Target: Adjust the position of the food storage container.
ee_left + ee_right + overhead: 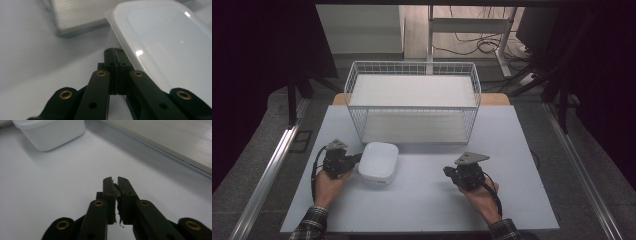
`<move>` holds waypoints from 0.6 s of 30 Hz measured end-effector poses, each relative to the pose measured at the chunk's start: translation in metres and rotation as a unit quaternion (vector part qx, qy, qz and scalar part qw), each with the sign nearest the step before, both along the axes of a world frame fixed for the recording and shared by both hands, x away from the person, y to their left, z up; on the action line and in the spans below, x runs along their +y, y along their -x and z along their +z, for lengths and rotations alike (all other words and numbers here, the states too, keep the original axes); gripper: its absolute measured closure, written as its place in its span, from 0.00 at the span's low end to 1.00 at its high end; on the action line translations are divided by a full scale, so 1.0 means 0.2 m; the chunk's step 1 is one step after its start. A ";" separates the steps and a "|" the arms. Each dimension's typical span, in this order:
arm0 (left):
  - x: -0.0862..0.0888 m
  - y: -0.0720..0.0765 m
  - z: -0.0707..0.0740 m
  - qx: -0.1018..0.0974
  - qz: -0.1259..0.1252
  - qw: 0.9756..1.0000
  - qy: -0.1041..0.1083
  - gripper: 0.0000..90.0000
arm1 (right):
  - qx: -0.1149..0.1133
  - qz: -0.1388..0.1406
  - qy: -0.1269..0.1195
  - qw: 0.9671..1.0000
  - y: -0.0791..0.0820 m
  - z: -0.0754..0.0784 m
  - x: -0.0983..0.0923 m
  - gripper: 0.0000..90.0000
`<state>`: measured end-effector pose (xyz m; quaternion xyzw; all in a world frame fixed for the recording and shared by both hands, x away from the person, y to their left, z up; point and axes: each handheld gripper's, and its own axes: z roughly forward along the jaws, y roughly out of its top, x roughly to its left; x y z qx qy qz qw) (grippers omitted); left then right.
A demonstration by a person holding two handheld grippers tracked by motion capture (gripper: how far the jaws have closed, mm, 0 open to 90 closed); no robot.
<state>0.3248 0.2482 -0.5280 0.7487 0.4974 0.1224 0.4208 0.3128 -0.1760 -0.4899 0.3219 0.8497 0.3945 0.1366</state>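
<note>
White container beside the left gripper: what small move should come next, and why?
Probably open the left gripper and nudge it toward the white container. Its fingers are shut on nothing, right beside the container's rim, so they can't take hold of it yet.

I'm working in a lab/test setup, not a home. Dark curtains hang both sides of the table, metal rails run along the floor, and loose cables trail round a desk frame at the back. Bare white tabletop w/ a wire basket, no décor.
</note>
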 end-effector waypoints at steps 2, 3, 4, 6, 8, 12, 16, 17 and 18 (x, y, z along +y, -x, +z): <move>-0.07 0.00 0.00 0.003 -0.020 1.000 0.004 1.00 | -0.001 0.003 0.004 1.000 -0.01 0.00 0.02 0.99; -0.09 0.00 0.00 0.003 -0.027 1.000 0.003 1.00 | -0.002 0.004 0.005 1.000 -0.02 -0.01 0.03 0.99; -0.12 0.00 0.01 0.004 -0.033 0.999 0.003 1.00 | -0.002 0.005 0.004 1.000 -0.02 -0.01 0.04 0.99; -0.16 0.00 0.01 0.004 -0.046 0.999 0.006 1.00 | 0.000 0.009 0.003 1.000 -0.03 -0.01 0.06 0.99; -0.19 0.00 0.01 0.004 -0.054 0.998 0.008 1.00 | 0.000 0.010 0.002 1.000 -0.03 -0.01 0.07 0.99; -0.30 0.00 0.01 0.008 -0.081 0.997 0.015 1.00 | 0.011 0.016 -0.007 1.000 -0.04 -0.02 0.09 0.99; -0.39 0.00 0.01 0.009 -0.100 0.995 0.020 1.00 | 0.033 0.036 -0.014 0.999 -0.01 -0.04 0.13 0.99; -0.39 0.00 0.01 0.009 -0.100 0.995 0.020 1.00 | 0.036 0.044 -0.015 0.998 0.00 -0.04 0.14 0.99; -0.43 -0.01 0.01 0.010 -0.106 0.994 0.025 1.00 | 0.038 0.052 -0.012 0.998 0.02 -0.04 0.15 0.99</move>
